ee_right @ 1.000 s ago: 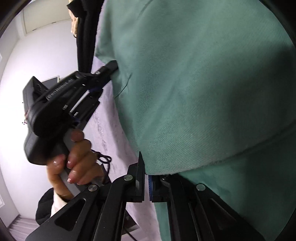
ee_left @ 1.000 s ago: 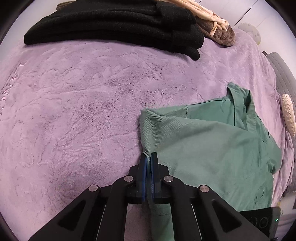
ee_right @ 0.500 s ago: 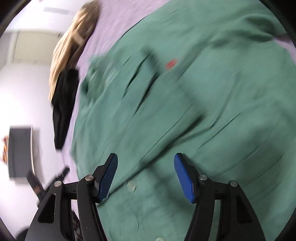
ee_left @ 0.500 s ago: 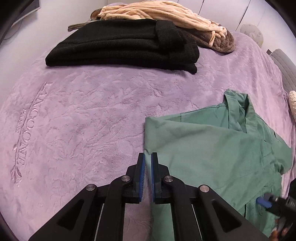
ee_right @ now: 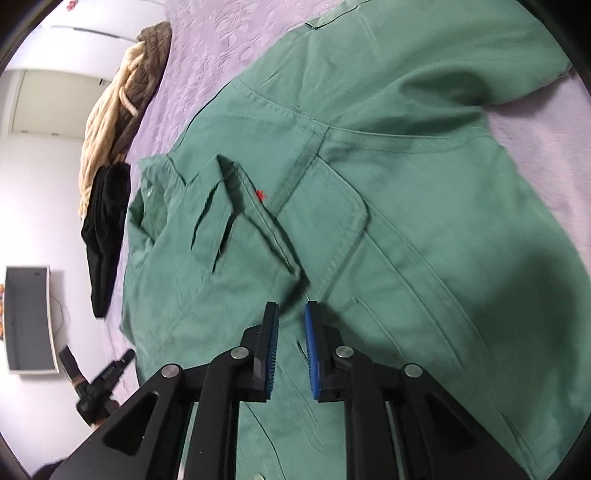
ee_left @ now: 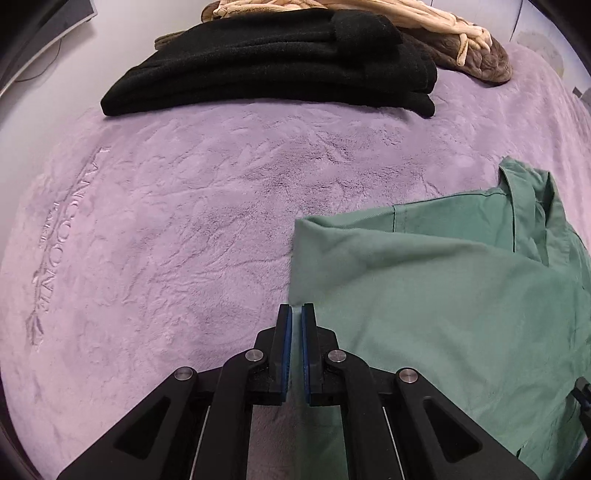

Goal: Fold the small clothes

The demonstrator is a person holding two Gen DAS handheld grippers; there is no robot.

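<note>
We're over a purple plush blanket (ee_left: 184,229), and the green shirt (ee_left: 424,295) lies spread across its right side in the left wrist view, one flap folded over so a straight edge runs down toward us. Our left gripper (ee_left: 296,314) sits right at that edge, its blue-padded fingers (ee_left: 284,347) nearly together with only a slim gap between them; a sliver of green shows in the gap, but we cannot tell whether the pads are pinching it.

From the right wrist view, the shirt fills most of the picture: collar (ee_right: 159,177) up toward the left, a chest pocket (ee_right: 328,218) near the middle, a small red mark (ee_right: 260,195) beside the placket. Our right gripper (ee_right: 290,317) hovers just above the cloth below the pocket, fingers parted with a clear gap and nothing between them.

At the far end of the blanket, a folded black garment (ee_left: 273,62) lies flat, and just behind it a beige and brown bundle (ee_left: 443,33) is heaped up, touching it. Embossed lettering (ee_left: 70,229) runs along the blanket's left part. A dark screen (ee_right: 27,319) hangs on the white wall.
</note>
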